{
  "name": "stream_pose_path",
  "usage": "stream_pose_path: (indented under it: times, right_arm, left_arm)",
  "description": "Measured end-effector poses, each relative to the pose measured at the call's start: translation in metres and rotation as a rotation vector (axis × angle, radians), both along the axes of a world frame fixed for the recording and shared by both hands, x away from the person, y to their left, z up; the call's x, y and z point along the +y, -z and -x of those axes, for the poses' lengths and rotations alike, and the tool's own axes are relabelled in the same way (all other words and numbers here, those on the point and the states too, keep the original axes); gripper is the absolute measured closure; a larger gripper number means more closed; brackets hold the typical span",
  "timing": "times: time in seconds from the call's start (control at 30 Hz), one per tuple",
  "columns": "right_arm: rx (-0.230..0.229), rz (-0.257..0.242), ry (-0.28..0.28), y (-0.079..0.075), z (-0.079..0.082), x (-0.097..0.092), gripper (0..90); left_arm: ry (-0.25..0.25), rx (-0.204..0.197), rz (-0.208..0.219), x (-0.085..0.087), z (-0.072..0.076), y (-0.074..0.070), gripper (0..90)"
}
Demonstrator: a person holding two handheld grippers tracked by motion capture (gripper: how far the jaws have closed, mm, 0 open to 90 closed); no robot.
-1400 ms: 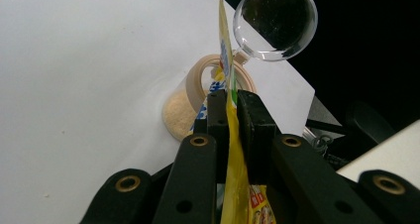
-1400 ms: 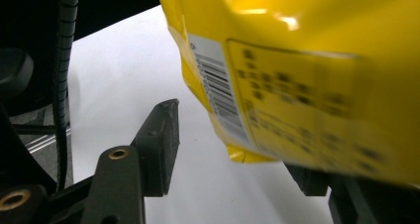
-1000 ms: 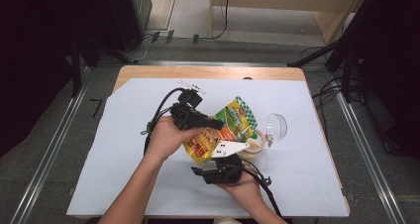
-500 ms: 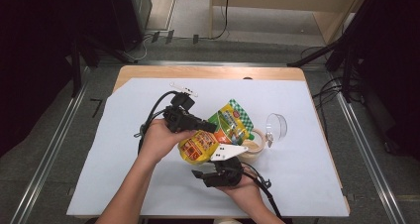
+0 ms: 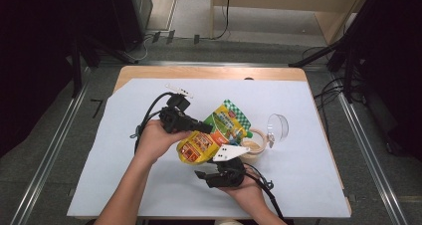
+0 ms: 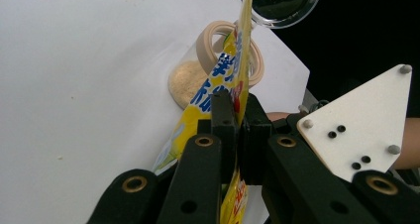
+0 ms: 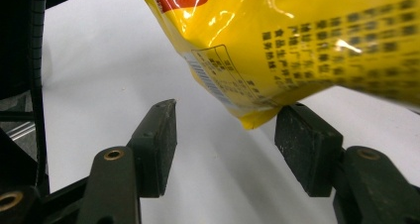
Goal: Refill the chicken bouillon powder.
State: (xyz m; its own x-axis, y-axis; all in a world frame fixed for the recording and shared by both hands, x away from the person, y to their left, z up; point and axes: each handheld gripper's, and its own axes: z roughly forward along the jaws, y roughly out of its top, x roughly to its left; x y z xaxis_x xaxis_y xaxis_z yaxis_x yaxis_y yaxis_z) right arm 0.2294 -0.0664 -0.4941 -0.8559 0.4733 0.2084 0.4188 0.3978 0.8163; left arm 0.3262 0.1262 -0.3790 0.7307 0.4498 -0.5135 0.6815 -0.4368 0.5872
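Left gripper (image 5: 201, 128) sits left of centre on the white sheet (image 5: 124, 165), hand wrapped round its body, cable looping off toward the far left. Jaws pressed together on the pouch (image 5: 211, 135), pinching its thin edge; left gripper view confirms the pads clamped flat on the yellow film (image 6: 233, 80). Pouch is held above the sheet, tilted, yellow end toward the person, green checkered end pointing away to the right. Right gripper (image 5: 206, 172) is below the pouch, nearer the table edge, its grey plate (image 5: 230, 153) just under the pouch's yellow end. Its jaws are spread, nothing between the pads; in the right gripper view the pouch corner (image 7: 257, 116) hangs just above the right-hand pad (image 7: 304, 149), contact unclear. Right of the pouch: jar (image 5: 253, 145) with beige contents, partly behind the pouch. Clear lid (image 5: 277, 127) lies just beside the jar, further right.
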Motion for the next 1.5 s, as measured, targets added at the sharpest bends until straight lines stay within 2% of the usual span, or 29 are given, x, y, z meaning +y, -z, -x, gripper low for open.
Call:
stream_pose_path:
  times: [0.23,0.37,0.5,0.77,1.0,1.17,1.33,1.5]
  right_arm:
    - [-0.008,0.008,-0.005,-0.001,0.001,0.001,42.9]
    - [-0.021,0.016,-0.003,-0.002,0.001,0.000,43.0]
    - [-0.009,0.001,0.007,-0.003,-0.001,-0.003,43.0]
    - [-0.019,0.011,-0.003,-0.003,0.002,-0.001,43.1]
    - [-0.014,0.007,-0.006,-0.003,0.001,-0.001,43.1]
    - [-0.017,0.008,-0.009,-0.004,0.001,-0.001,43.4]
    - [-0.018,0.007,-0.008,-0.005,0.001,-0.001,43.4]
    - [-0.017,0.008,-0.008,-0.004,0.001,-0.001,43.4]
  left_arm:
    - [0.000,0.011,0.001,0.006,-0.002,0.003,89.2]
    - [0.023,-0.002,-0.008,0.009,-0.002,0.002,89.4]
    - [0.025,-0.004,0.010,0.013,-0.003,0.001,89.3]
    - [0.021,-0.017,0.054,0.023,-0.004,-0.001,89.2]
    - [-0.030,-0.037,0.081,0.041,-0.008,-0.006,89.2]
    - [-0.090,-0.049,0.103,0.057,-0.013,-0.005,89.3]
    - [-0.135,-0.067,0.116,0.065,-0.022,-0.001,89.3]
    - [-0.197,-0.086,0.106,0.068,-0.030,0.007,89.3]
